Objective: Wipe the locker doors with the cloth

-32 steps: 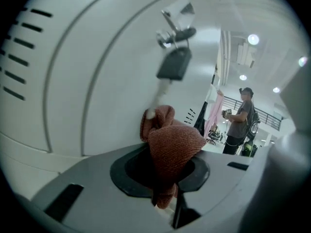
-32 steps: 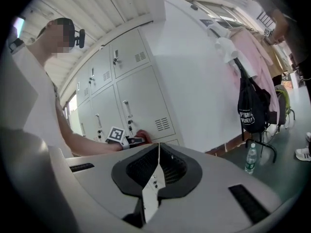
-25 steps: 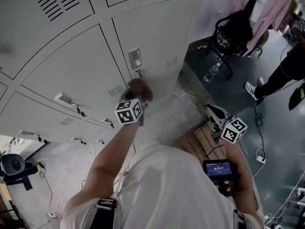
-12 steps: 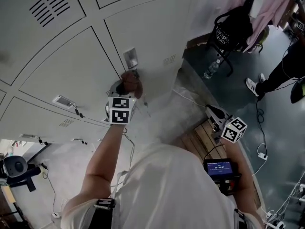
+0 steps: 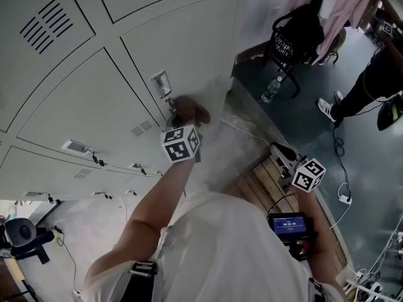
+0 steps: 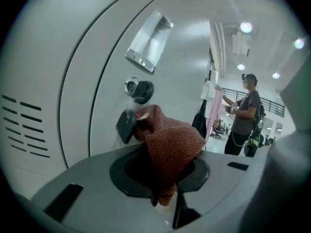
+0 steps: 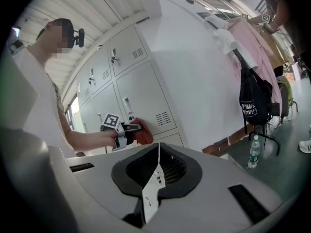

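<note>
We hold the rust-red ribbed cloth [image 6: 170, 144] in the left gripper [image 6: 146, 130]. Its fingers [image 6: 127, 126] are clamped on a fold of it. The rest bunches into a soft wad that rises past the tips and hides most of them.

We judge the cloth to be light, limp and easily squashed, with nothing in it to break. Taken by a thin edge it would likely drag out or flap. A thick gathered fold is the better hold, leaving a pad proud of the tips so that fabric, not metal, meets the paint.

The wad sits at the pale grey metal locker door [image 5: 189, 49], just under the round keyed lock [image 6: 138, 87] and the clear plastic label holder [image 6: 149, 41]. In the right gripper view it looks pressed against the panel. The head view is too blurred there to confirm contact.

The right gripper [image 7: 158, 152] carries nothing, with its fingers pressed flat together. It hangs low at our side, well apart from the lockers, above the slatted wooden platform [image 5: 264, 187].
</note>
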